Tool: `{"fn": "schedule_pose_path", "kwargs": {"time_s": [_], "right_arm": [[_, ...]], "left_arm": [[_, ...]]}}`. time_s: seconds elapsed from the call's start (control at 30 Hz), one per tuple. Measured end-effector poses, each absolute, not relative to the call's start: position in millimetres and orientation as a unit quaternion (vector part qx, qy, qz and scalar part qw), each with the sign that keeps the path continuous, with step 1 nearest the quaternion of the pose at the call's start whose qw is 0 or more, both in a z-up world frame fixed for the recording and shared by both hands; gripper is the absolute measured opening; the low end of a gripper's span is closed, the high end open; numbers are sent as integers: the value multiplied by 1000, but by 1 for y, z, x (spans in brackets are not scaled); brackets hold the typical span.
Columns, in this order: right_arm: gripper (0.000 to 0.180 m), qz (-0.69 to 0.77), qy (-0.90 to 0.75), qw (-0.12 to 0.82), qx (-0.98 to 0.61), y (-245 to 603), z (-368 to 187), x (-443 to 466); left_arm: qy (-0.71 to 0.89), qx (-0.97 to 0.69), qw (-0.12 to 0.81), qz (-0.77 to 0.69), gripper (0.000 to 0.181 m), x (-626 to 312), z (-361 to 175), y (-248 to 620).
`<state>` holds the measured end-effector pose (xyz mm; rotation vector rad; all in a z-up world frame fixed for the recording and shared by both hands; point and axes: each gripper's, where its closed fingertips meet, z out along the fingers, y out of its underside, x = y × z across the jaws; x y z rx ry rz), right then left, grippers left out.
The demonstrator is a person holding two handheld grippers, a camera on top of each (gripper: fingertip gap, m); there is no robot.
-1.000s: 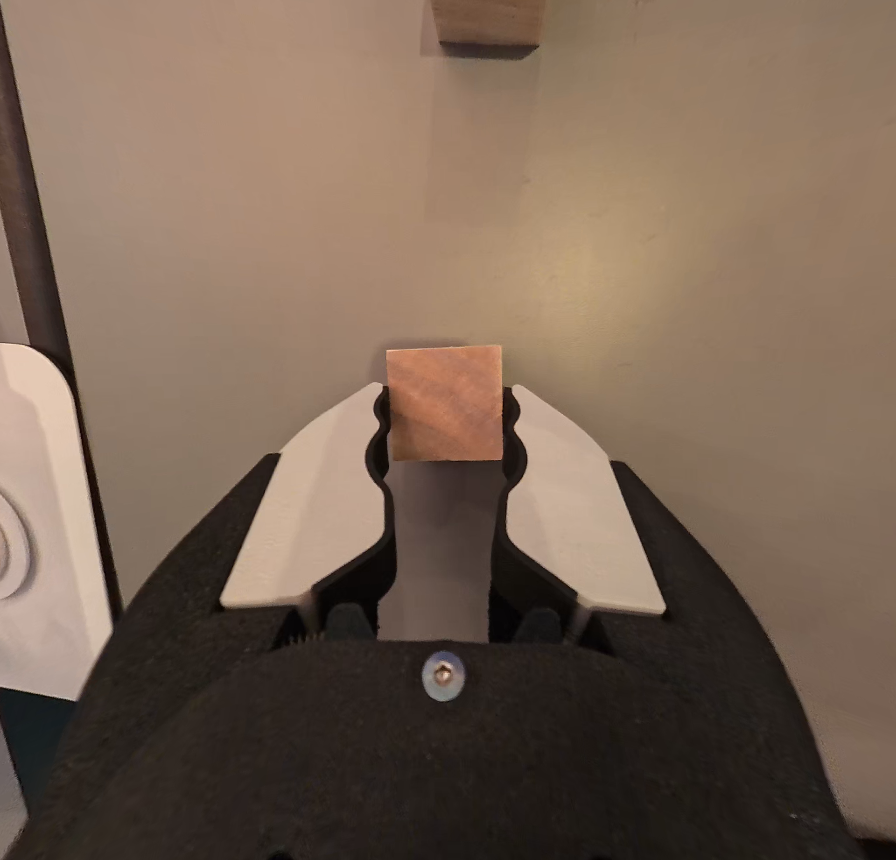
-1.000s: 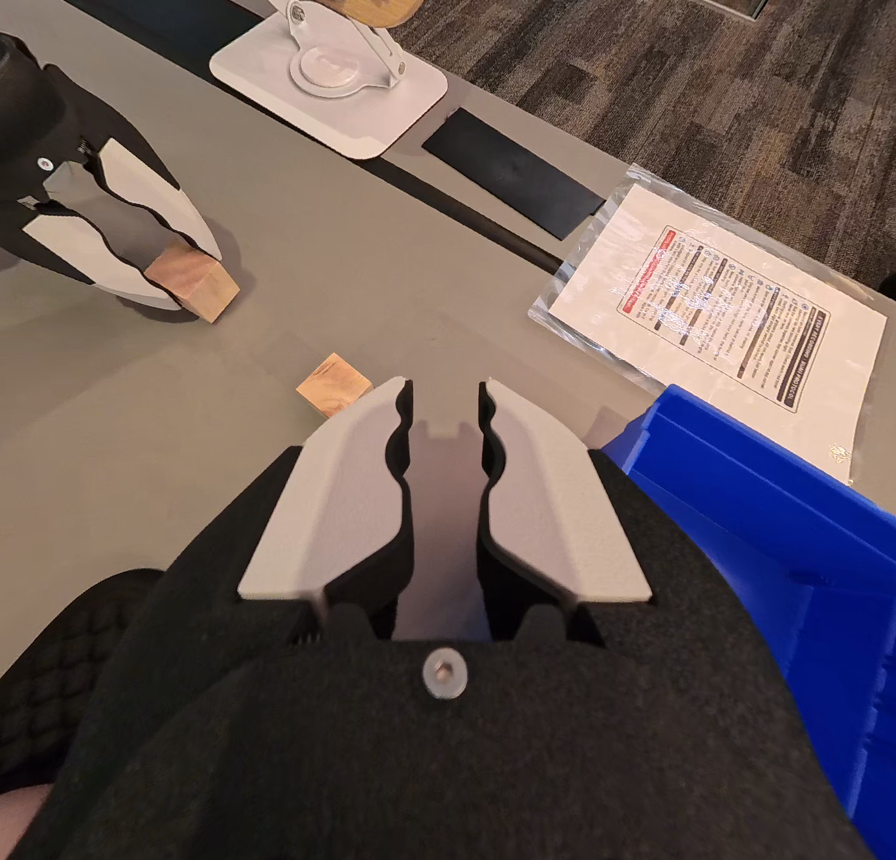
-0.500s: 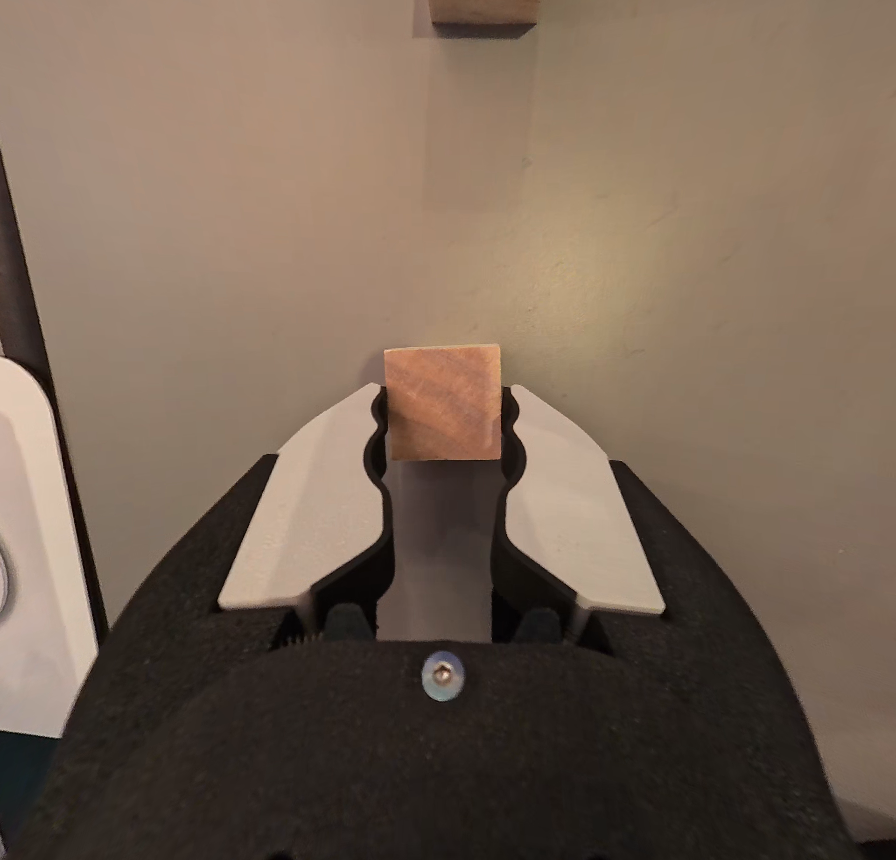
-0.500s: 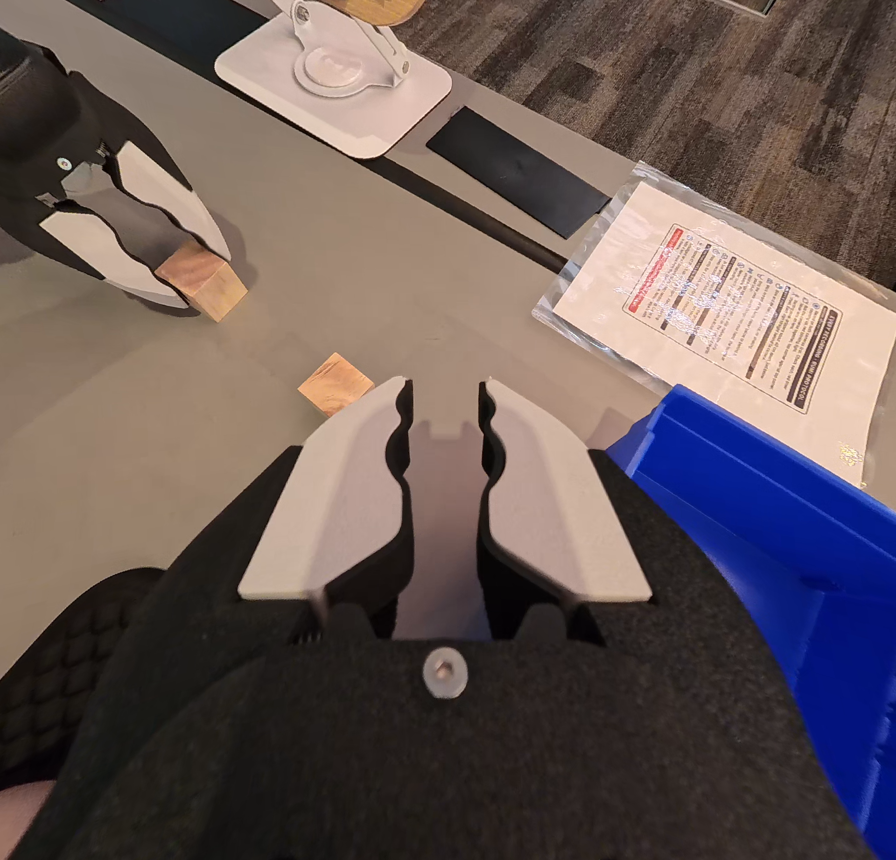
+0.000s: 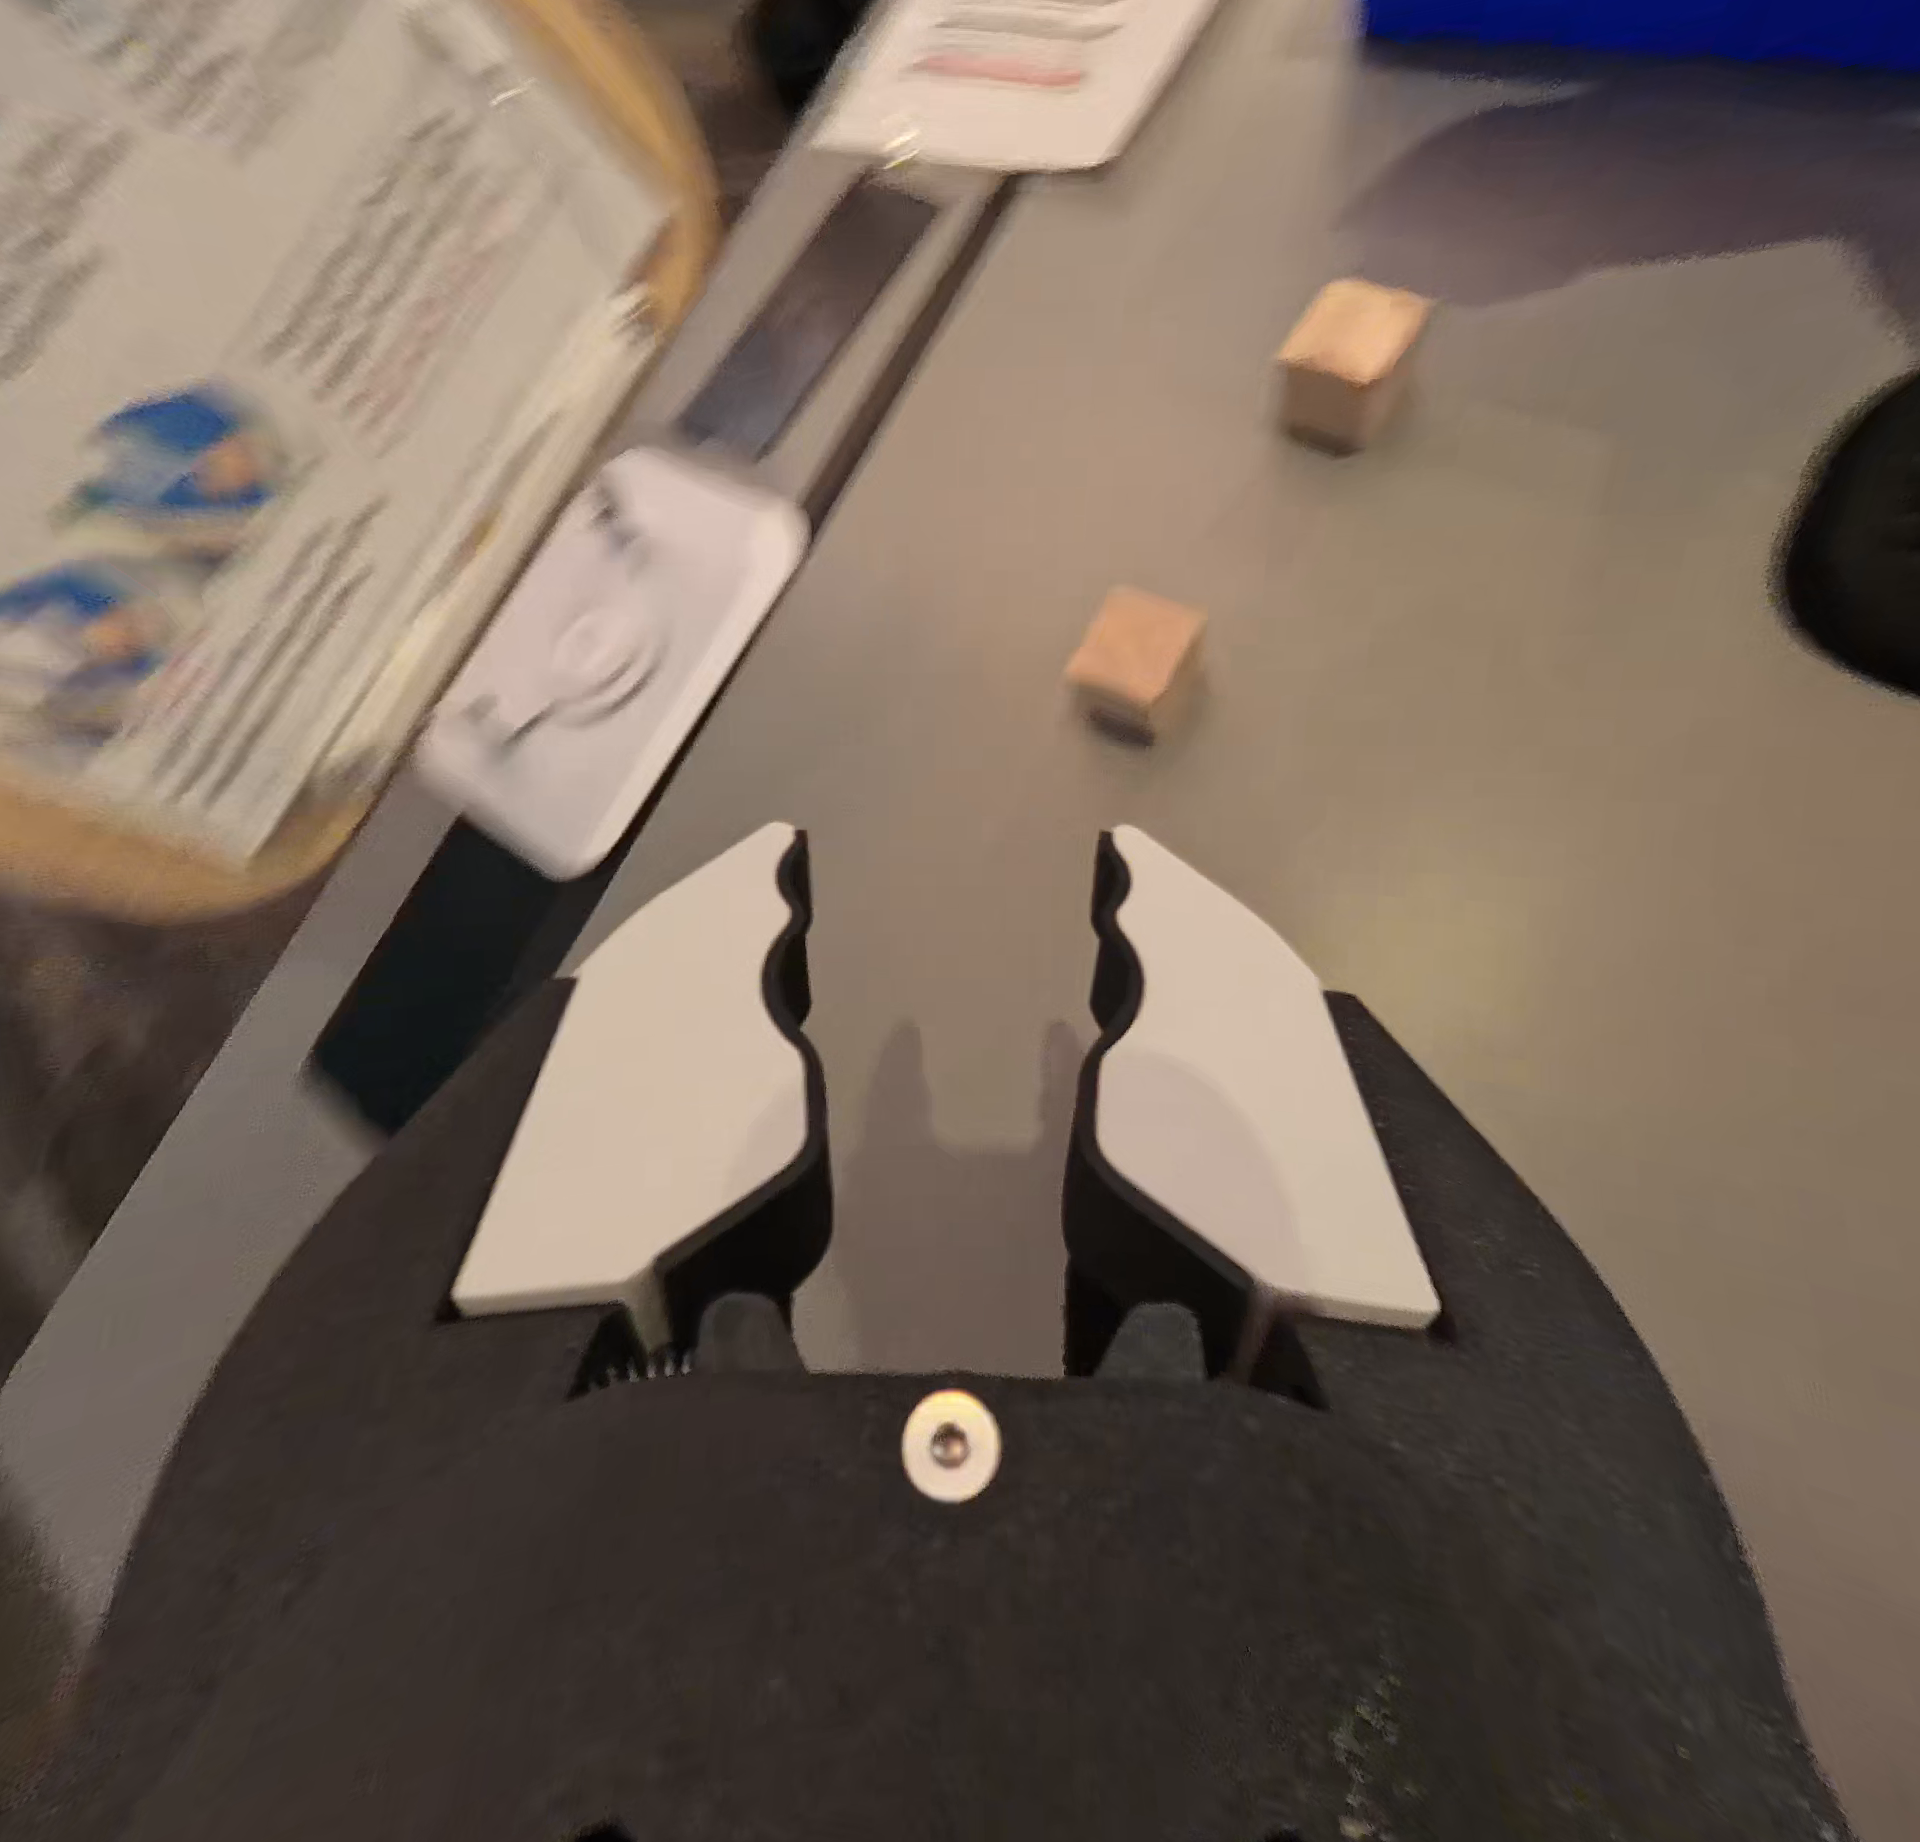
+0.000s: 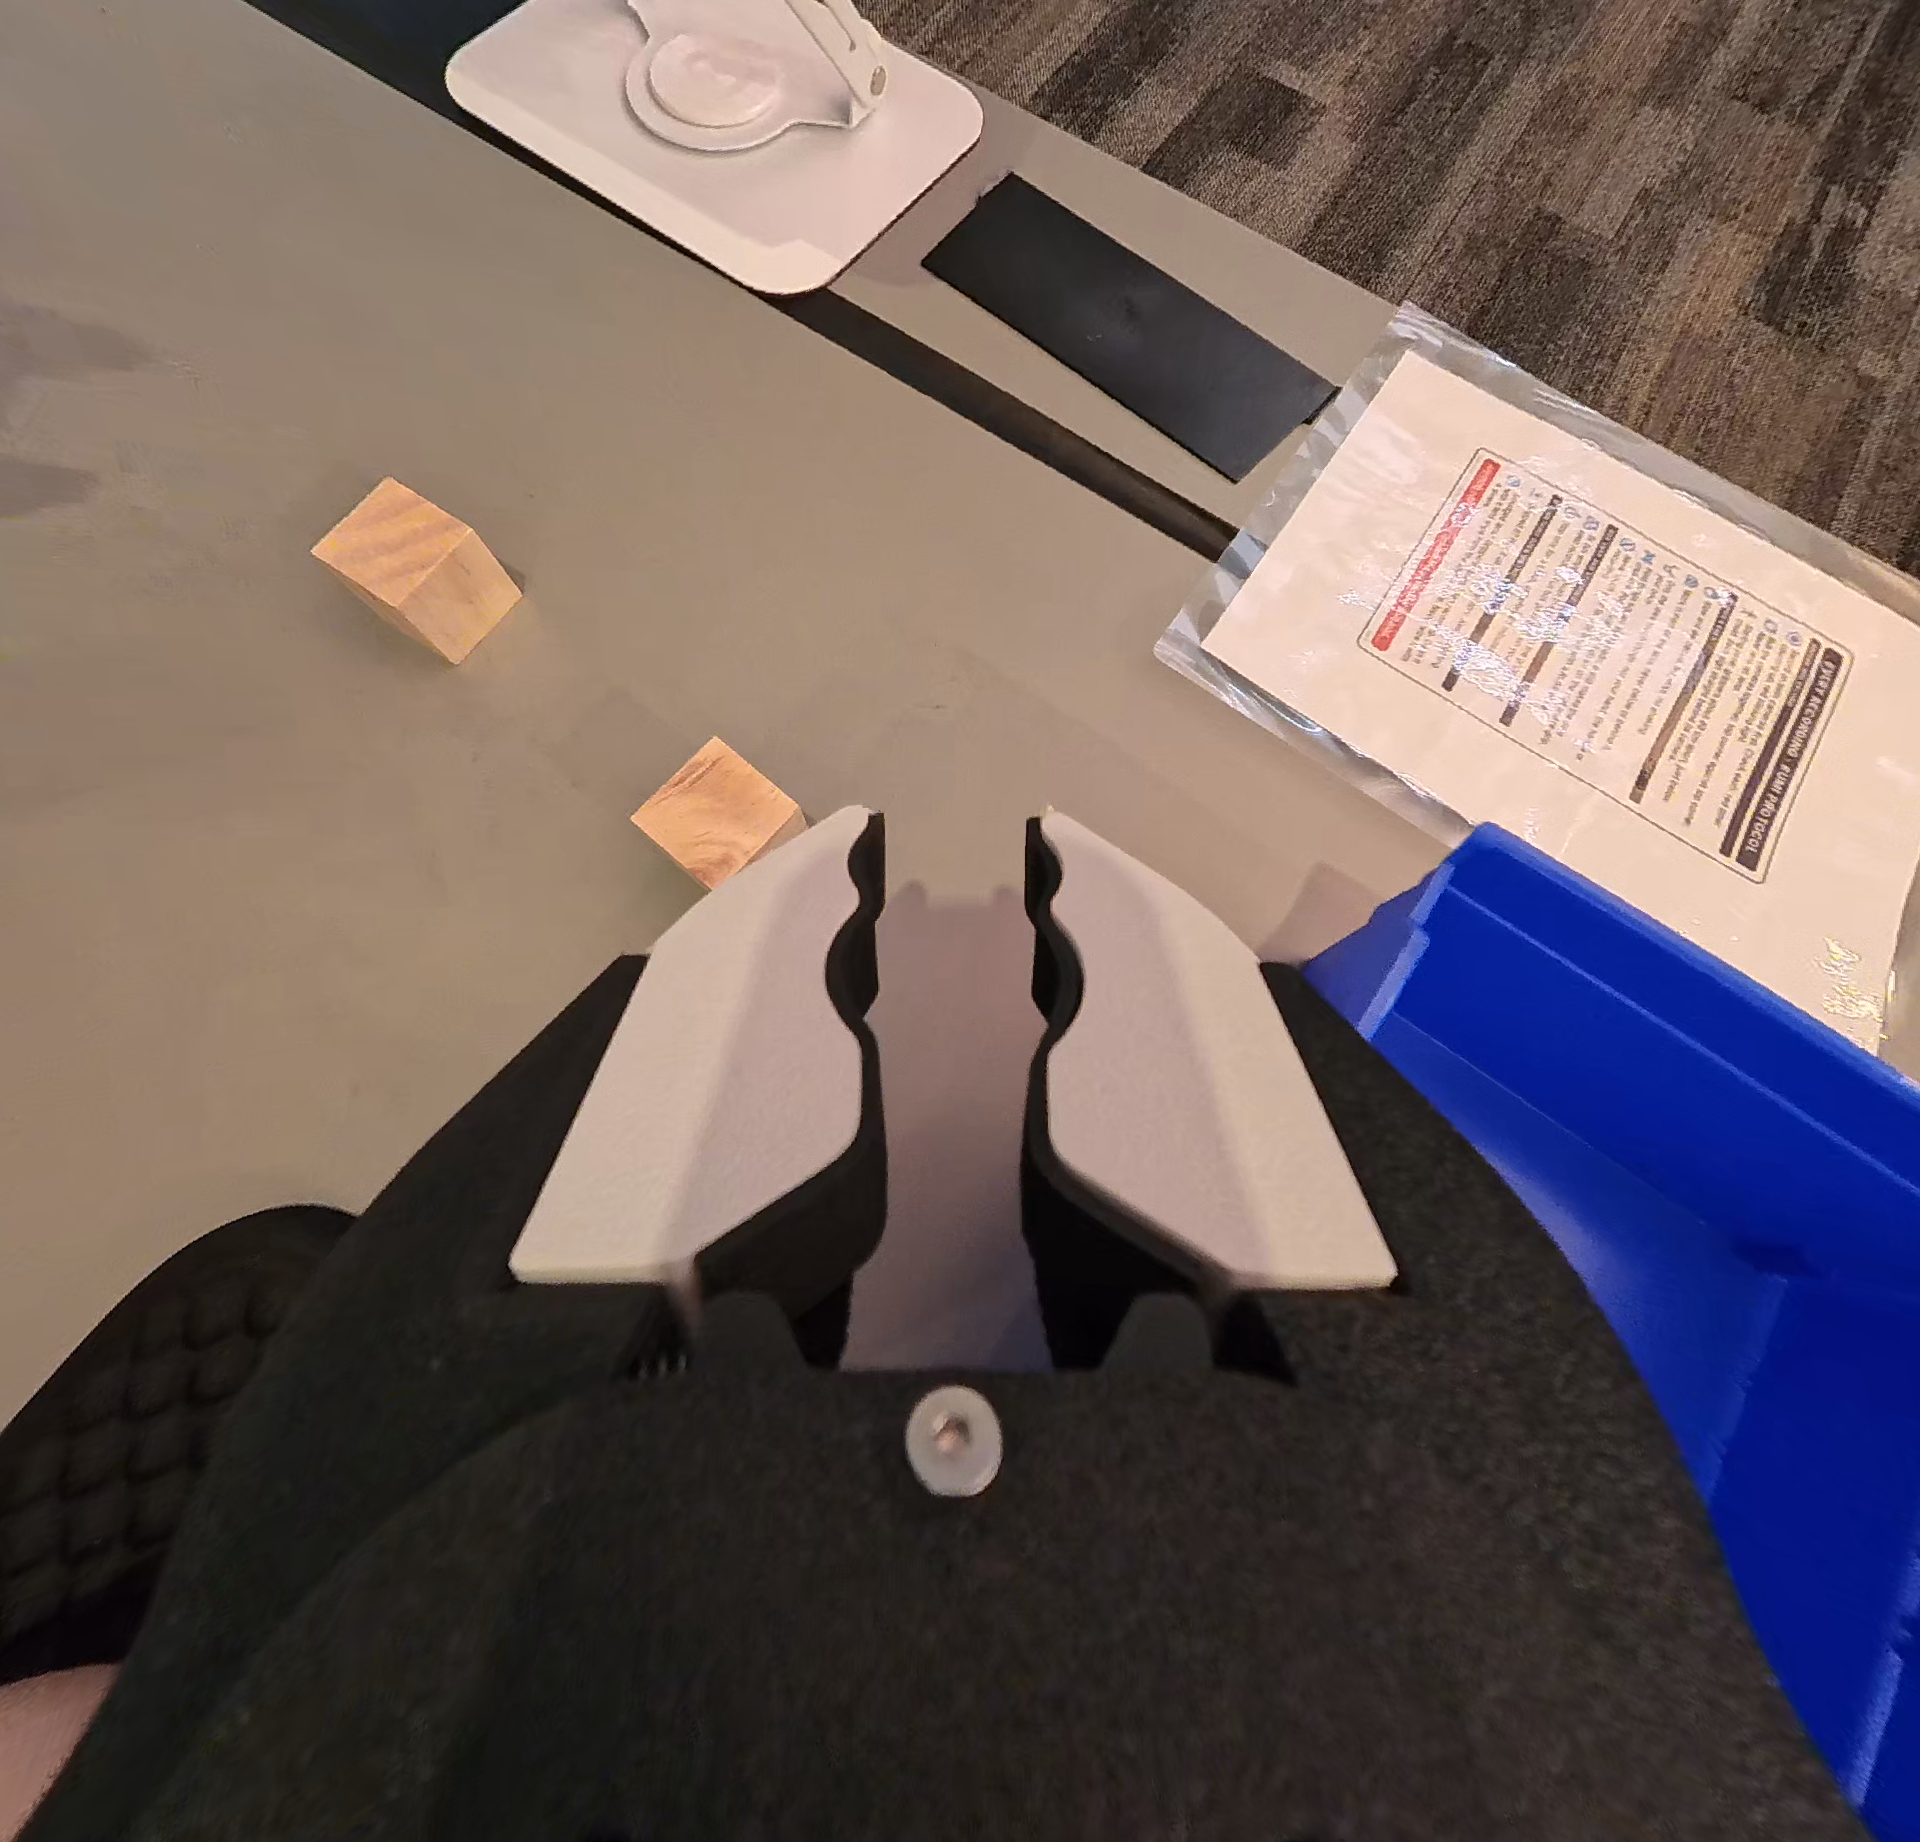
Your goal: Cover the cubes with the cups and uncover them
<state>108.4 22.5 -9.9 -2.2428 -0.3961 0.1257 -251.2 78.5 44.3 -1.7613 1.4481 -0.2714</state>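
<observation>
Left gripper (image 5: 948, 857) hovers tilted over the grey table (image 5: 1455, 857), jaws apart, empty; right gripper (image 6: 954, 836) likewise, beside a small wooden cube (image 6: 717, 810)

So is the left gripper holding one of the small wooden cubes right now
No, the left gripper is open and empty, and both small wooden cubes sit on the grey table.

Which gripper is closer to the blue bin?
Right. The right gripper sits just beside the blue bin, whose wall is next to its finger. The left gripper is far across the table from it.
</observation>
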Motion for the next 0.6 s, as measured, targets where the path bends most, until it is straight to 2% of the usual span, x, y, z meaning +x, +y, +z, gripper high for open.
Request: {"fn": "schedule_pose_path", "kwargs": {"time_s": [0.03, 0.17, 0.3, 0.4, 0.5, 0.57, 0.6], "right_arm": [[25, 48, -158, 416, -894, 23, -10, 108], [25, 39, -164, 410, -896, 25, -8, 103], [25, 25, -175, 410, -895, 26, -4, 98], [25, 18, -167, 428, -888, 28, 4, 99], [25, 19, -162, 439, -883, 28, 8, 98], [25, 15, -161, 435, -886, 27, 6, 99], [25, 13, -160, 432, -888, 27, 5, 99]], "left_arm": [[543, -725, 416, -85, 46, -283, 52, 80], [403, -813, 421, -16, 46, -413, 61, 82], [279, -876, 391, 51, 48, -528, 32, 78], [201, -925, 323, 7, 47, -571, -15, 66], [152, -941, 302, -18, 33, -595, -46, 67], [146, -948, 282, 3, 36, -610, -62, 68], [144, -953, 265, 10, 45, -614, -69, 66]]}}
